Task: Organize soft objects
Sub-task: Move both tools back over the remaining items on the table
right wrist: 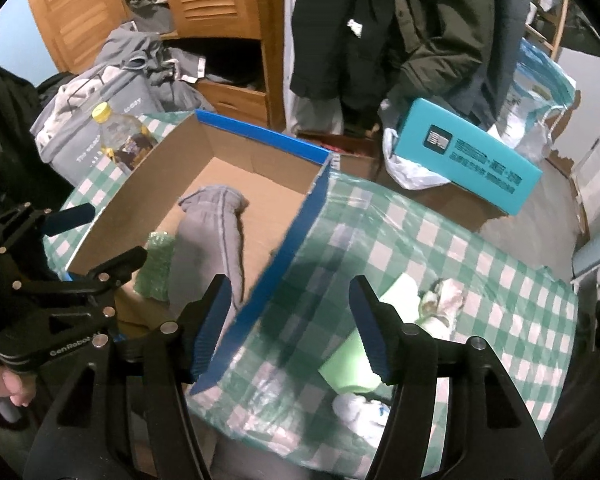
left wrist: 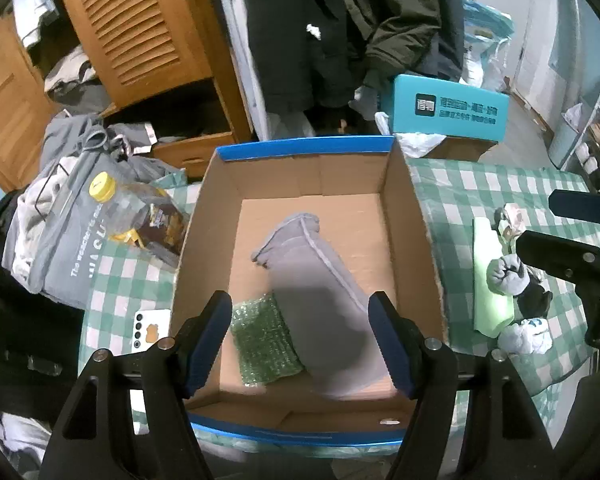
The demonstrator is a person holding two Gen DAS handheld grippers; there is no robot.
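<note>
An open cardboard box (left wrist: 412, 216) with blue rims stands on the green checked tablecloth. Inside lie a grey folded cloth (left wrist: 320, 292) and a green bubble-wrap piece (left wrist: 264, 340); both also show in the right wrist view, the cloth (right wrist: 216, 236) and the wrap (right wrist: 156, 268). My left gripper (left wrist: 300, 340) is open and empty above the box's near end. My right gripper (right wrist: 290, 328) is open and empty over the box's right wall. Right of the box lie a light green foam piece (left wrist: 490, 280), rolled socks (left wrist: 508, 272) and a white sock bundle (left wrist: 528, 336).
A yellow-capped bottle (left wrist: 140, 216) and a white phone (left wrist: 150, 330) lie left of the box. A grey bag (left wrist: 60, 220) of clothes sits at the far left. A teal box (left wrist: 448, 108) stands behind the table. A wooden wardrobe and hanging coats stand behind.
</note>
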